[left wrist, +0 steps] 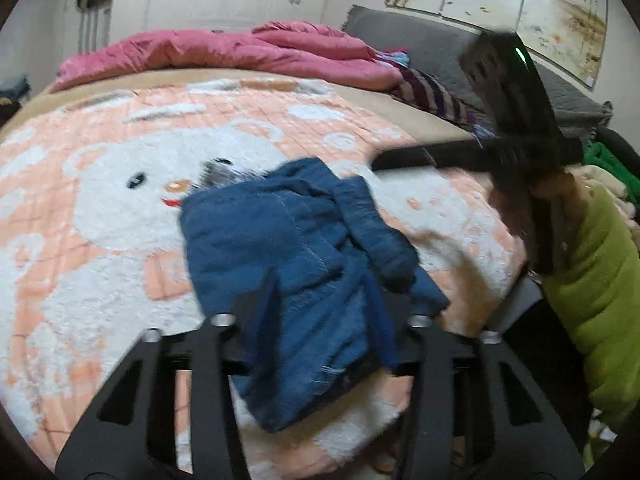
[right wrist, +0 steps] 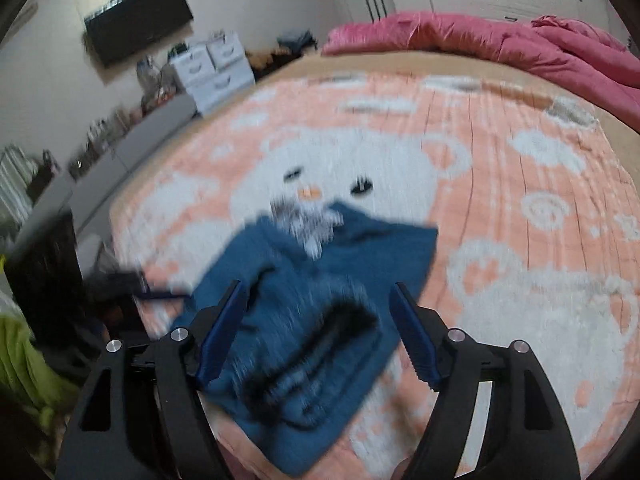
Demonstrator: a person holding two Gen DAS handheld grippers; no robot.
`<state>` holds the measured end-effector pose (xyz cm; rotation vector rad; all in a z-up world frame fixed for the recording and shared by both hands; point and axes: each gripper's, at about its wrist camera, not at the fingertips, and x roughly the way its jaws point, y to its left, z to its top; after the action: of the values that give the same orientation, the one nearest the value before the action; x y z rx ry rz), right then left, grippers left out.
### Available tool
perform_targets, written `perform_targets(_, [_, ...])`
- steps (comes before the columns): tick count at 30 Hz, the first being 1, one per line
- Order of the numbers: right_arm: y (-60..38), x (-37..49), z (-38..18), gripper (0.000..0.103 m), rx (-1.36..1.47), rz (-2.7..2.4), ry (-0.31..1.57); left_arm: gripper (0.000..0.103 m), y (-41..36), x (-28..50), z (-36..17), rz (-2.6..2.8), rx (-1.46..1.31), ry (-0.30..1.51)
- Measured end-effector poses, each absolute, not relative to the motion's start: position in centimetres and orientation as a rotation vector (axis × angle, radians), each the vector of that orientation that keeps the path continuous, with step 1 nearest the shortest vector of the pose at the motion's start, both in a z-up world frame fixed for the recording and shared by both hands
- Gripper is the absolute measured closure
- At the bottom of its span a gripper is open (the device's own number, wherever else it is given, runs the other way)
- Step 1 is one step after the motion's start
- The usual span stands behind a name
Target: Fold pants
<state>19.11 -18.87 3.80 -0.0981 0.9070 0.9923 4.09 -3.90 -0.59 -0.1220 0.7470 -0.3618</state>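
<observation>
Both grippers' jaws gape empty: left gripper (left wrist: 324, 304) and right gripper (right wrist: 318, 320) straddle the bunched pants (left wrist: 296, 256), apparently released for regrasping.

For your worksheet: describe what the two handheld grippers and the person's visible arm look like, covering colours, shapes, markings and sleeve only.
Both the left gripper and the right gripper have matte black, slotted triangular frames with silver round bolts and ridged blue finger pads. Seen from the left wrist camera, the right gripper's body is a boxy black block with a small green light. The person's sleeve is lime-green and fleecy. No cables are visible.
</observation>
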Motion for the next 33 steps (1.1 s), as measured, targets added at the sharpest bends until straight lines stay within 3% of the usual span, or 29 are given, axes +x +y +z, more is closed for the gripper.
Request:
perform_targets(5, [-14.5, 20.6, 3.7, 0.034, -0.108, 1.051, 0.949, 0.079, -6.6, 3.8, -2.0, -0.421, -0.047, 0.848])
perform_targets(17, [-5.8, 21.5, -1.9, 0.069, -0.262, 1.071, 1.197, 0.079, -7.0, 3.2, -3.3, -0.446, -0.047, 0.899])
perform_targets(26, [-6.5, 21.2, 1.4, 0.103, -0.235, 1.025, 1.016, 0.079, -6.9, 3.3, -3.1, -0.451, -0.074, 0.899])
perform_targets(33, [-6.0, 22.6, -0.1, 0.102, -0.228, 1.003, 1.083, 0.078, -6.2, 3.4, -3.2, -0.450, -0.083, 0.901])
